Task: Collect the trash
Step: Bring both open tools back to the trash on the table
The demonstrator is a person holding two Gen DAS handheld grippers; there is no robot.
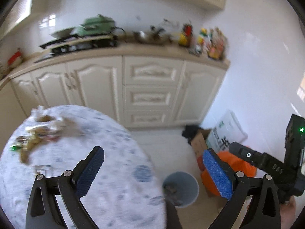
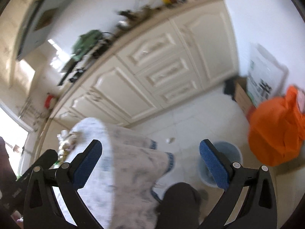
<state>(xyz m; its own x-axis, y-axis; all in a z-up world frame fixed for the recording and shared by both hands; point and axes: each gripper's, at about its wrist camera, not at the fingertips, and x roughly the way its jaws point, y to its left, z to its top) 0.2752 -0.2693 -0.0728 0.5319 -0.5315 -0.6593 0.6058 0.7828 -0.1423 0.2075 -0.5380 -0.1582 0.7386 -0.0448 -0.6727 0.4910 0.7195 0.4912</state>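
My left gripper point(image 1: 153, 168) hangs with its blue pads spread wide and nothing between them, above the near edge of the round counter point(image 1: 114, 181) with its white and blue patterned cloth. My right gripper point(image 2: 150, 164) is just as wide and just as empty, over the drooping edge of that cloth.

The trash point(image 1: 38, 131), a blurred heap of wrappers and brown scraps, lies on the far left part of the counter, well apart from both grippers. From the right wrist I see only a sliver of that heap point(image 2: 66, 141), behind my left-hand finger.

A grey-blue bin point(image 1: 180, 189) stands on the pale floor just beside the counter, with some scraps already lying in its bottom. From the right wrist the bin point(image 2: 228, 152) sits partly behind my right-hand pad. Near it, an orange bag point(image 2: 276, 129) slumps against a cardboard box point(image 1: 198, 143). A small crumpled scrap point(image 2: 170, 139) lies on the floor between the cloth and the bin.
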